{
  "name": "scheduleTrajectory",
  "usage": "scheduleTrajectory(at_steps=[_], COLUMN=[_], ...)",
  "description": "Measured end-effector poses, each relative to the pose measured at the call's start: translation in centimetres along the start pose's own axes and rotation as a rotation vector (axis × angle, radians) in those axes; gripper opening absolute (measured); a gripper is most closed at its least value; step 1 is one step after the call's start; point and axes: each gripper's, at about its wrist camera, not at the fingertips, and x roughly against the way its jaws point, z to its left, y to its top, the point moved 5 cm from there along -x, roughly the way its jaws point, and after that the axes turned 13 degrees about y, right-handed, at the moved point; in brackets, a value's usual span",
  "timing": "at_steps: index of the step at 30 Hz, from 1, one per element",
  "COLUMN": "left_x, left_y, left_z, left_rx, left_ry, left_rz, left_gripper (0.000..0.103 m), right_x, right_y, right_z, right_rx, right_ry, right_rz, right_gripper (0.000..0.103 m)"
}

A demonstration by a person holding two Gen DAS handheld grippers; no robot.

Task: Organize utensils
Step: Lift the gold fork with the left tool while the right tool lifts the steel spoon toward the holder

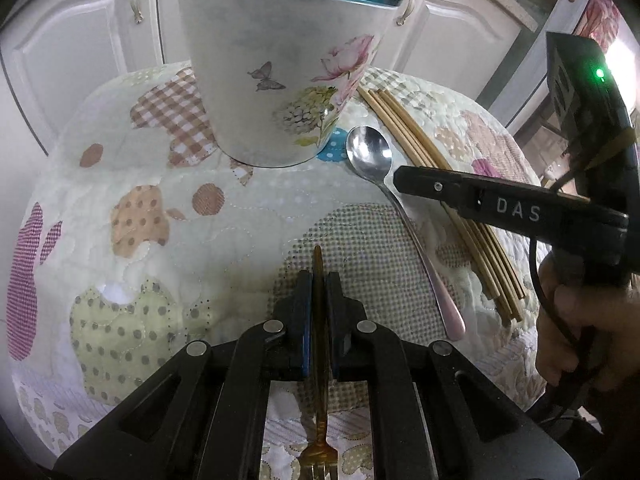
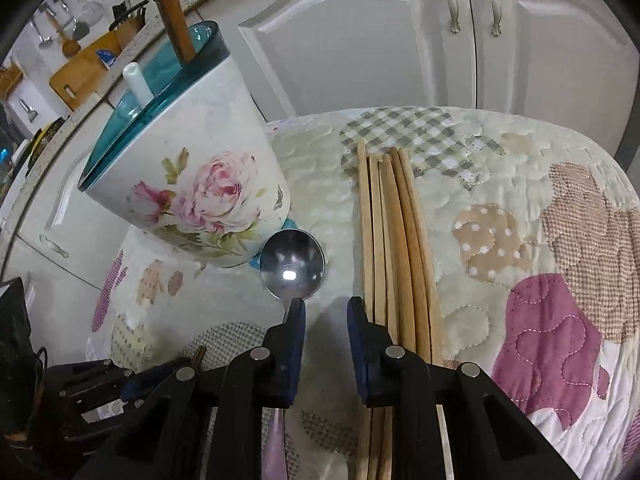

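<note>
Left gripper [image 1: 319,280] is clamped shut on a slim gold metal fork [image 1: 319,420], tines toward the camera, above the quilted patchwork table [image 1: 160,208]. Right gripper [image 2: 323,308] stands partly open and empty, its left finger over the silver spoon's [image 2: 292,266] neck, beside wooden chopsticks [image 2: 394,240] and the floral white utensil holder [image 2: 188,172].

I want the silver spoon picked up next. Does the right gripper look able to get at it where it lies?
Probably yes. The right gripper hangs over the silver spoon with jaws apart, nothing covering it. The wooden chopsticks lie close beside its right finger and might get nudged.
</note>
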Motion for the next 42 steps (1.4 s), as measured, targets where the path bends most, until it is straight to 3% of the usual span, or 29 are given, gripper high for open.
scheduleTrajectory(at_steps=[3,7,12,13,15,18,25,32,42], left_x=[0.0,0.0,0.1,0.2,0.1,0.1,2.0,5.0,10.2], left_y=[-0.1,-0.1,-0.1,-0.1,-0.1,-0.1,0.8,1.9,3.8], left_z=[0.1,0.1,0.3,0.3,0.3,0.3,1.5,1.8,1.7], left_rx=[0.004,0.006,0.011,0.011,0.012,0.016,0.049,0.018,-0.006], left_ry=[-0.007,-0.009,-0.011,-0.010,-0.010,-0.015,-0.049,-0.067,-0.097], left_rz=[0.002,0.006,0.010,0.010,0.011,0.012,-0.034,-0.074,-0.129], left_gripper=[0.005,0.006,0.006,0.006,0.006,0.005,0.005,0.005,0.005], right_x=[-0.8,-2.2,-3.3,-3.4,-3.7,-3.1,2.2,8.5,13.9], right_y=[0.7,2.1,3.3,3.4,3.6,3.9,2.6,0.8,1.0], right_z=[0.8,1.3,1.6,1.6,1.6,1.6,2.0,4.0,8.1], right_rx=[0.020,0.056,0.117,0.124,0.133,0.164,0.173,0.182,0.276], right_ry=[0.044,0.010,0.020,0.033,0.047,0.063,0.065,0.021,0.008], right_rz=[0.010,0.021,0.059,0.065,0.068,0.047,-0.035,-0.116,-0.184], right_gripper=[0.021,0.029,0.030,0.029,0.016,0.006,0.002,0.002,0.002])
